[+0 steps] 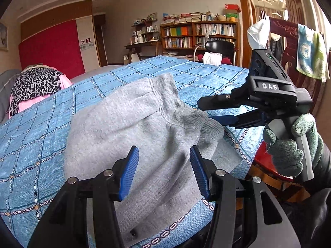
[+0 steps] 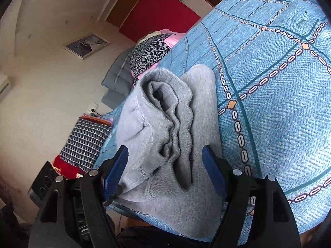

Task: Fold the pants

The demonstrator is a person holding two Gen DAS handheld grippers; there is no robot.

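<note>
Grey knit pants (image 1: 132, 128) lie folded in a bundle on the blue patterned bedspread (image 1: 41, 136), near its front edge. My left gripper (image 1: 164, 171) is open, its blue pads on either side of the cloth just above it, holding nothing. My right gripper (image 1: 209, 111) comes in from the right, held by a green-gloved hand (image 1: 289, 144), its tips at the ribbed waistband edge. In the right wrist view the right gripper (image 2: 165, 169) is open, straddling the stacked cloth edges of the pants (image 2: 175, 124), not clamped.
A leopard-print and pink pile (image 1: 35, 86) lies at the bed's far left. A bookshelf (image 1: 198, 33), desk and black chair (image 1: 219, 49) stand beyond the bed. Towels (image 1: 310, 51) hang at right. A checked pillow (image 2: 86, 140) lies beside the bed.
</note>
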